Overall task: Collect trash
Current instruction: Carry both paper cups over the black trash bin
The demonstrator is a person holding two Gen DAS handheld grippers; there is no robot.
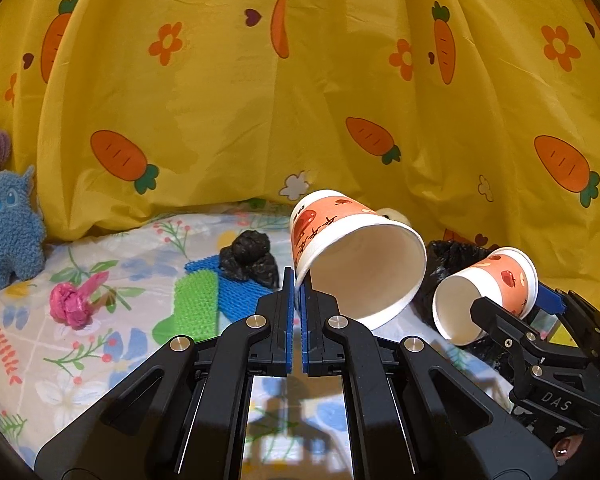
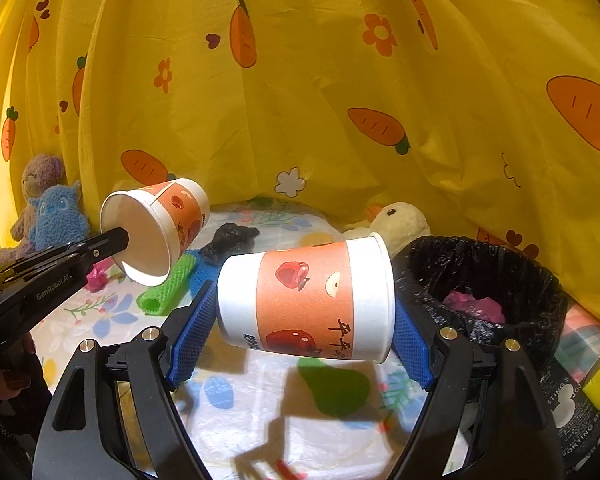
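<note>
1. Our left claw is pressed together on the rim of a paper cup, pinching its wall; the cup hangs tilted above the bed, mouth toward the camera.
2. Our right claw grips a second cup sideways, one blue pad on its base and one at its mouth, so the jaws stand wide yet clamped on it.
3. In the left view, the right claw's cup sits at 3 o'clock from the left one, near it but apart.
4. In the right view, the left cup shows at 9 o'clock, higher than the right one.
5. A bin lined with a black bag stands at 3 o'clock of the right cup, just beside it; pink trash lies inside.
6. On the floral sheet lie a black wad, a pink wad, and green and blue mesh sleeves.
7. In the left view, the black wad is at 9 o'clock of the left cup, touching the blue mesh.
8. The pink wad lies well apart, farther toward 9 o'clock.
9. A blue plush stands at the left edge against the yellow curtain.
10. A duck plush rests behind the bin.
</note>
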